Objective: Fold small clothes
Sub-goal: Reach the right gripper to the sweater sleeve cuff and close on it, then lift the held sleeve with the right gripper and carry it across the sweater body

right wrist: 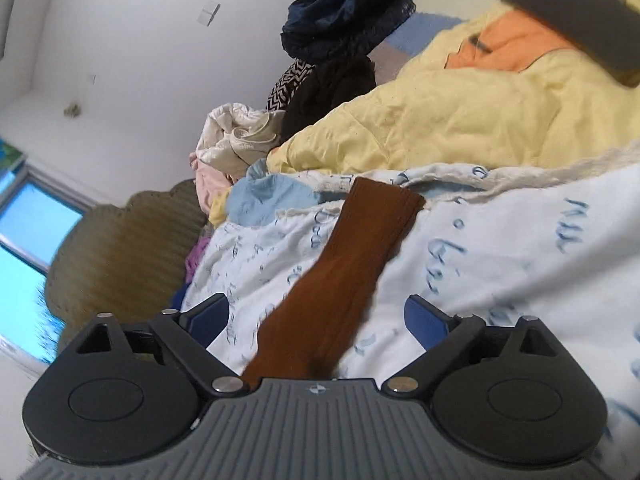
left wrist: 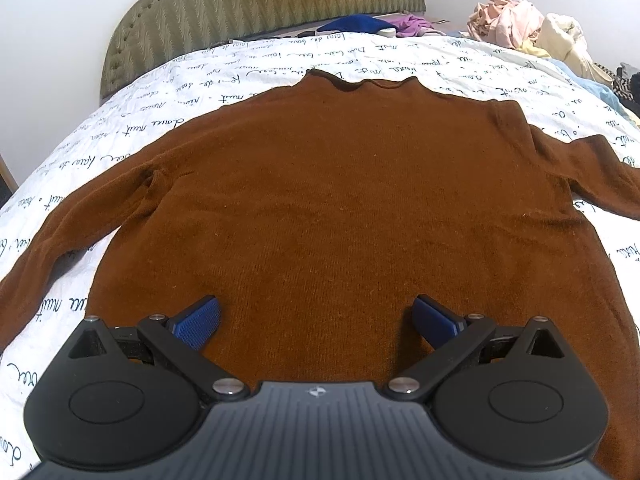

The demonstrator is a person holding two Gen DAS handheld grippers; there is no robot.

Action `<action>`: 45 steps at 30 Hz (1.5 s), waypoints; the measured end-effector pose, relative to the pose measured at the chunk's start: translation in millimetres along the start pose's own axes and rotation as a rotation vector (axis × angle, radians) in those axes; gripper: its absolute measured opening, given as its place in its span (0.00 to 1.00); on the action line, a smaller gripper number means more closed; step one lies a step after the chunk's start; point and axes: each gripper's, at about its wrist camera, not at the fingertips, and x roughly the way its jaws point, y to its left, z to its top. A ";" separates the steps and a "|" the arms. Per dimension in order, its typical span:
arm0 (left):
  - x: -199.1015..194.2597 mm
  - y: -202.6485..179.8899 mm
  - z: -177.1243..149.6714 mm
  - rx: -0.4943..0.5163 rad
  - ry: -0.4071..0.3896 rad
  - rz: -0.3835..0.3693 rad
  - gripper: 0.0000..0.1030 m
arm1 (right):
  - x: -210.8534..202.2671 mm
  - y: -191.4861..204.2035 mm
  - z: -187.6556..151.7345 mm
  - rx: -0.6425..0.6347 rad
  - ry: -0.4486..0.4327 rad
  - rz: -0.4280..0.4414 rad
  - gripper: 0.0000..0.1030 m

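Brown sweater lies flat on the bedsheet; left claw spread above its hem.

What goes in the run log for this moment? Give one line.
brown sweater: spread flat on bed | left tool: open above hem | right tool: open over sleeve, no grip

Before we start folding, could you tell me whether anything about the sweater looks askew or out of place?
Nothing serious. The brown sweater lies flat on the bedspread, sleeves spread. Its right sleeve reaches the bedspread's edge, cuff close to the heap of clothes there. Both claws, left and right, are open and hold nothing.
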 end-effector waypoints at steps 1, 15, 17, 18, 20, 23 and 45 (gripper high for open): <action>0.3 -0.1 0.4 0.002 0.001 0.002 1.00 | 4.4 0.6 -0.4 0.005 -0.004 0.000 0.89; 1.0 7.4 1.6 0.003 -0.004 0.022 1.00 | 23.2 4.1 16.5 0.012 -0.128 -0.116 0.11; 0.3 9.9 1.7 0.002 -0.012 0.037 1.00 | 14.3 17.3 16.0 -0.076 -0.179 -0.157 0.11; 0.5 11.2 1.7 0.003 -0.016 0.043 1.00 | 10.3 27.4 13.6 -0.135 -0.194 -0.174 0.11; 1.5 14.1 1.8 -0.002 -0.020 0.050 1.00 | 2.7 48.4 6.0 -0.251 -0.197 -0.174 0.11; 3.0 18.5 1.9 -0.021 -0.012 0.038 1.00 | -5.8 91.5 -19.8 -0.465 -0.170 -0.146 0.11; -1.7 50.9 5.2 -0.072 -0.026 0.065 1.00 | -3.8 245.0 -238.7 -1.036 0.137 0.095 0.11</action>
